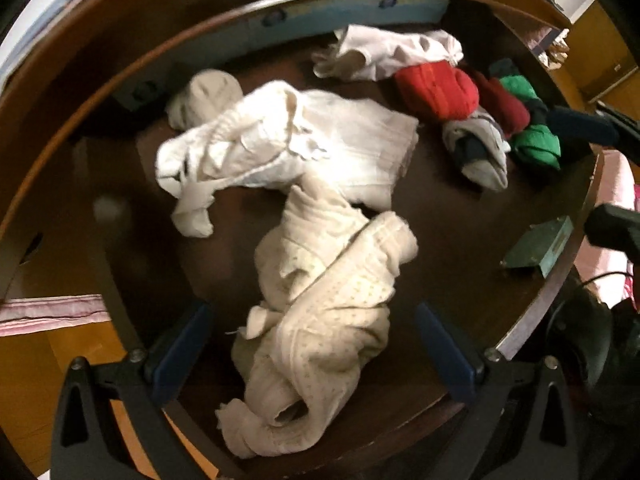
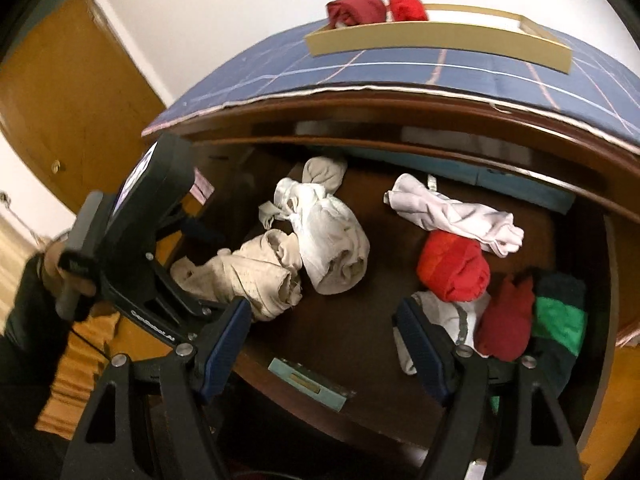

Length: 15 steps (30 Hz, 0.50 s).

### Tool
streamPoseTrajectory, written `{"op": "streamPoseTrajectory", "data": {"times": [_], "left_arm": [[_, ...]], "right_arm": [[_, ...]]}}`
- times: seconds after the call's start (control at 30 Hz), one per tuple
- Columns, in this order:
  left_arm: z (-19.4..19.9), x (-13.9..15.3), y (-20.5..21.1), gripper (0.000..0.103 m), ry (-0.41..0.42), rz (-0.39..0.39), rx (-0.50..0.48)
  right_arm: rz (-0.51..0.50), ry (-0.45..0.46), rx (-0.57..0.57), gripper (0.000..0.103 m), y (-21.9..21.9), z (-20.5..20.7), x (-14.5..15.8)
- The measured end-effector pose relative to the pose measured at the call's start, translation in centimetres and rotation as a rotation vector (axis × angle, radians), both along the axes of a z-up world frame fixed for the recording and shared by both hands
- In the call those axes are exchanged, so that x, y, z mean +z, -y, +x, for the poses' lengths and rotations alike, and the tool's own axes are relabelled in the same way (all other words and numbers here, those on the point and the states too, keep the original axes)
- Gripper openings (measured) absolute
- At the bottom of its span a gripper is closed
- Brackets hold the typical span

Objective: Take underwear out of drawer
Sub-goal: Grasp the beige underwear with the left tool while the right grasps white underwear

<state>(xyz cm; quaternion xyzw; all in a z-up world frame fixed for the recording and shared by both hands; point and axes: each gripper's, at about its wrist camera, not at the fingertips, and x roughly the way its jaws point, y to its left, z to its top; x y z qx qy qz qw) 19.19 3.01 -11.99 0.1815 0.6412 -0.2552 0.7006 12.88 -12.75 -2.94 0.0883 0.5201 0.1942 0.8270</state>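
With the drawer pulled open, I've got both grippers hanging over it, nothing picked yet.

Left gripper: fingers spread wide, empty, straddling the cream dotted underwear at the drawer's left front. That's my target. Judgement: light, limp, crumpled cotton, no stiffness, will drape and may drag its neighbour. Best hold looks like the raised fold or waistband ridge in the middle of the bunch; pinch deep, a thin single layer could slip out of the pads.

Just behind it, touching, is a white garment, then a beige rolled sock toward the back wall. Risk: the white piece lifts along with the cream one.

Right gripper: fingers also released, holding nothing, over the front middle of the drawer above bare wood.

Right side of drawer: pale pink garment at the back, red rolled bundle in front of it, grey-white sock, dark red bundle, green-and-navy piece at far right.

Up on the counter, a shallow wooden tray sits on a blue plaid cloth, with a dark red bundle and a red one at its left end.
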Motion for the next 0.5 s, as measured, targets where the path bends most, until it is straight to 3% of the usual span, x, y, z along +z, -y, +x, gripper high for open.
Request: {"op": "streamPoseTrajectory", "data": {"times": [0.17, 0.23, 0.37, 0.5], "left_arm": [[0.1, -0.6, 0.2, 0.099, -0.027, 0.011, -0.015], [0.1, -0.5, 0.5, 0.077, -0.1, -0.066, -0.018], [-1.0, -0.1, 0.8, 0.048, -0.103, -0.114, -0.046], [-2.4, 0.4, 1.0, 0.03, -0.054, -0.131, -0.063]], "right_arm": [[-0.05, -0.01, 0.075, 0.077, -1.3, 2.2, 0.1], [-0.047, -0.028, 0.097, 0.077, -1.6, 3.5, 0.1], [-0.08, -0.066, 0.164, 0.077, -2.8, 5.9, -0.9], [-0.134, -0.075, 0.243, 0.072, -4.3, 7.5, -2.0]]}}
